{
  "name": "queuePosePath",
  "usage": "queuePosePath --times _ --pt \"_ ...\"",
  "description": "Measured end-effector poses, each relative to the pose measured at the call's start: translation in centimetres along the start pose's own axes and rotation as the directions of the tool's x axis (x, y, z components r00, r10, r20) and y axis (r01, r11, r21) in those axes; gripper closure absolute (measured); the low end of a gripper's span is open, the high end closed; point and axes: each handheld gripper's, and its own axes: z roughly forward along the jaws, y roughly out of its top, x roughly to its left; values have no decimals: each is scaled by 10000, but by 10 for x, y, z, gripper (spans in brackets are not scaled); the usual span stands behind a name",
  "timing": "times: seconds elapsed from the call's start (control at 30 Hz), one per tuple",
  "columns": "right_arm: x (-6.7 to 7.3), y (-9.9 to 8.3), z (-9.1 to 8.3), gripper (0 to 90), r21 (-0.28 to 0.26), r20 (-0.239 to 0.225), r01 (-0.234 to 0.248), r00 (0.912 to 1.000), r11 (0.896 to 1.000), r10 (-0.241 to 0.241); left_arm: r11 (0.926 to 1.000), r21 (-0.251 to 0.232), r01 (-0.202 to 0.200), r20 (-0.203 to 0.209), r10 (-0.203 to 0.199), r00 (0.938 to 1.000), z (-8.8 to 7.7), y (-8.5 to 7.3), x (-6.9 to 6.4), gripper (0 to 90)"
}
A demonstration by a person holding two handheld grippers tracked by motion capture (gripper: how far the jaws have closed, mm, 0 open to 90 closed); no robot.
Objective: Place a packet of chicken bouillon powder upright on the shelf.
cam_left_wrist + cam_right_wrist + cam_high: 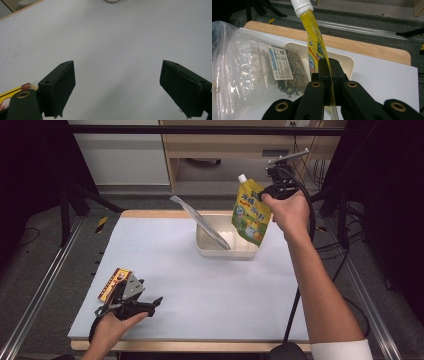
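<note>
One yellow spouted pouch (pixel 251 210) hung in the air, pinched by the right gripper (pixel 266 195) along its side edge. In the right gripper view the two jaws were shut hard on the thin yellow pouch (pixel 315 40), with the film running up between them and its single white screw cap (pixel 302 6) standing well above the jaw tips. Beyond and below those jaws sat one cream tub (pixel 345 61) on the white table (pixel 384 80). To the left of the jaws, one clear plastic bag (pixel 249 67) with dark contents and one printed label (pixel 279 63) leaned out of the tub.

From the high view the pouch hung just over the right-hand end of the tub (pixel 227 251), apart from its rim, while the clear bag (pixel 200 220) stuck up slanting from the tub's left part.

The left gripper (pixel 145 305) rested low on the table (pixel 225 295), its two jaws spread wide with nothing between them but bare white surface. One small yellow and red packet (pixel 114 283) lay just outside the left jaw, near the gripper's body; a corner of that packet (pixel 10 96) showed beside the left jaw in the left gripper view.
</note>
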Motion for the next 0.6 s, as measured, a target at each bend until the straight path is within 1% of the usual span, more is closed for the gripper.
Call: queuePosePath --times 0.2,0.27,0.4,0.5,0.6 --pt "0 2 13 900 206 476 -151 9988 9997 141 10000 13 0 0 0 10000 1 0 -1 130" --pt "0 3 20 900 257 561 -262 9981 9993 247 10000 63 -47 30 47 10000 1 0 -1 130" --pt "-1 5 35 900 471 832 -452 9957 9979 412 10000 43 -15 28 15 10000 1 -1 -1 131" --pt "-4 7 45 900 543 920 -591 9943 9968 539 10000 0 -12 0 12 10000 1 -1 0 131" --pt "-6 9 52 900 576 1038 -740 9923 9956 677 9999 -47 113 60 -113 9999 1 -1 -1 130"
